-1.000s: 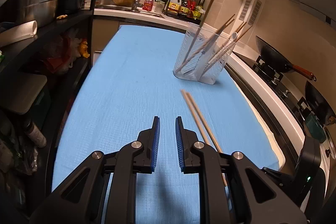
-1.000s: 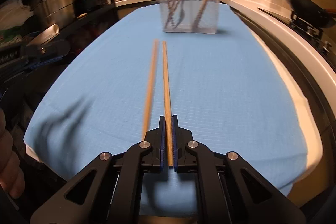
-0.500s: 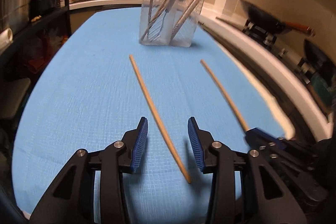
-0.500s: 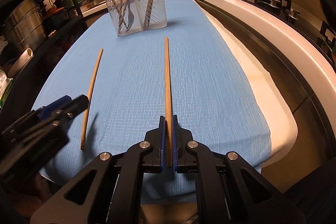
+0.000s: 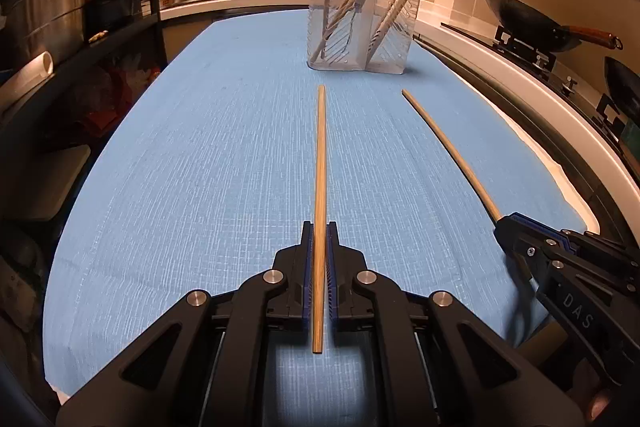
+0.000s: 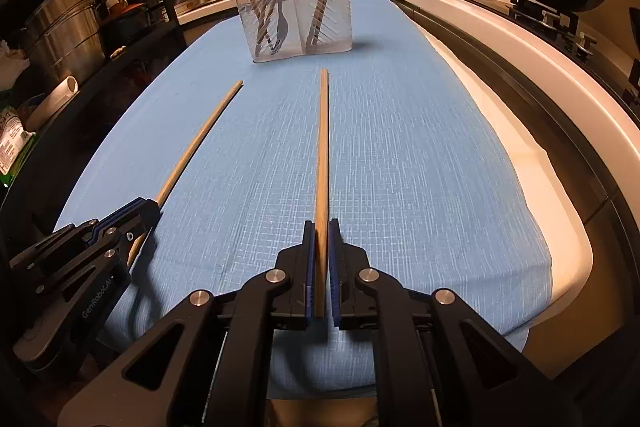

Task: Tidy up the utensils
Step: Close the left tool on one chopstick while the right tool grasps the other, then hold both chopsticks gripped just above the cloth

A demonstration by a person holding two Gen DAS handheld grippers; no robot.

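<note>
Claws side by side, low over the tabletop [image 5: 200, 167]: left claw [image 5: 320, 239] and right claw [image 6: 321, 239] each clamped on one chopstick [image 5: 320, 167] [image 6: 323, 147], pointing at the clear holder [image 5: 362, 19] ahead.

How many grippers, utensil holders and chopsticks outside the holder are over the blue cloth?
Utensil holder: 1
Grippers: 2, the left gripper and the right gripper
Chopsticks outside it: 2, the left chopstick and the right chopstick, each clamped between one gripper's fingers
Total: 5
</note>
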